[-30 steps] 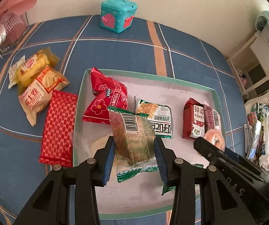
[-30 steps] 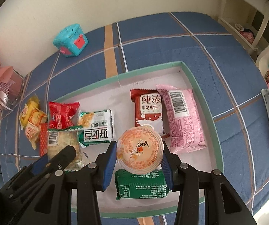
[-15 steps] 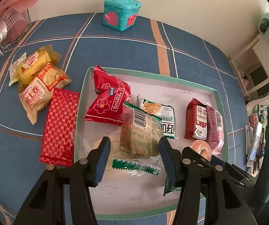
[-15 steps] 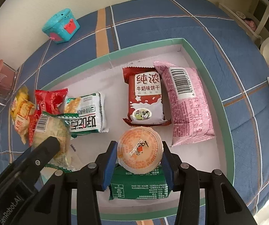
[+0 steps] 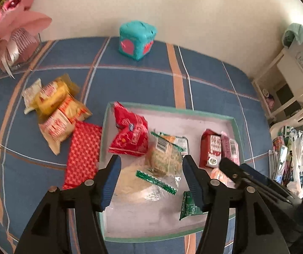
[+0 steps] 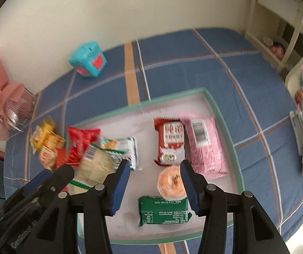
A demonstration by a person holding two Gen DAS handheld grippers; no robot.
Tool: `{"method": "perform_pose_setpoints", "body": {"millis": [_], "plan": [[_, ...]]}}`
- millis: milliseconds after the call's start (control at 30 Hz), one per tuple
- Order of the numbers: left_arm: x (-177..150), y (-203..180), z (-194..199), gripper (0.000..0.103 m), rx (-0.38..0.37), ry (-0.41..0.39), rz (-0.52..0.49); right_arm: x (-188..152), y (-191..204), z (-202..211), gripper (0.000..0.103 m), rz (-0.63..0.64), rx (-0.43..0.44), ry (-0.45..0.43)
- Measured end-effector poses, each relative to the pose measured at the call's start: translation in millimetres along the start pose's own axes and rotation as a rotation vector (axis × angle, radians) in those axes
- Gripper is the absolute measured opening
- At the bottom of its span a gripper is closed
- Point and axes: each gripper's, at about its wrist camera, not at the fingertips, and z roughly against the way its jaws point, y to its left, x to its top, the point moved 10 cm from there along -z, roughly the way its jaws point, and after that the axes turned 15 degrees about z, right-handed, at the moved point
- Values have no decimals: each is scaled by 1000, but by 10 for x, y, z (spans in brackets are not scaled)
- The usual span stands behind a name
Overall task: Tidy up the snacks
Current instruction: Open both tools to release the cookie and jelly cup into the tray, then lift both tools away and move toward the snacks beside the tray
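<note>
Left gripper (image 5: 151,167) jaws were opening, pads clear of the clear-wrapped cracker pack (image 5: 165,160) lying in the green-rimmed tray (image 5: 235,127). Right gripper (image 6: 154,174) jaws were opening too, orange jelly cup (image 6: 171,183) loose between them on the green packet (image 6: 164,210). Yellow snack packs (image 5: 56,105) lay outside the tray, on the plaid cloth (image 5: 141,84).

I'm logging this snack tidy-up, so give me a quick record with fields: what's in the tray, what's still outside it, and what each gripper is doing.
tray: green-rimmed tray on the blue plaid cloth
in tray: red packet, clear-wrapped cake, red milk biscuit pack, pink packet, orange jelly cup, green packet
outside tray: yellow packets and red patterned packet, to its left
left gripper: jaws opening, clear of the cake
right gripper: jaws opening, cup between them, not pressed
</note>
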Motion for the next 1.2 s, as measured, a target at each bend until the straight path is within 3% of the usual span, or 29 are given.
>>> {"method": "perform_pose_setpoints", "body": {"millis": [200,467,533,667,767,800,867,933,1200], "plan": [[145,121,190,62,25,-59,16,140,40,185,53,16,-6,-50],[205,236,215,62,41,-75,45,99,50,114,53,16,-1,-27],[212,268,204,74,56,-80,47,93,50,108,55,17,-2,-24],[269,368,221,83,120,-128,36,86,57,81,79,18,2,-19],[316,459,248,86,162,-164,36,69,59,46,90,16,5,-11],[330,487,253,93,167,-169,42,69,60,38,91,19,5,-10],[350,535,263,96,172,-180,54,74,70,35,99,27,2,-13],[371,587,265,96,190,-187,63,81,85,39,103,35,-1,-20],[411,756,279,96,217,-201,94,122,130,68,103,58,-16,-49]]}}
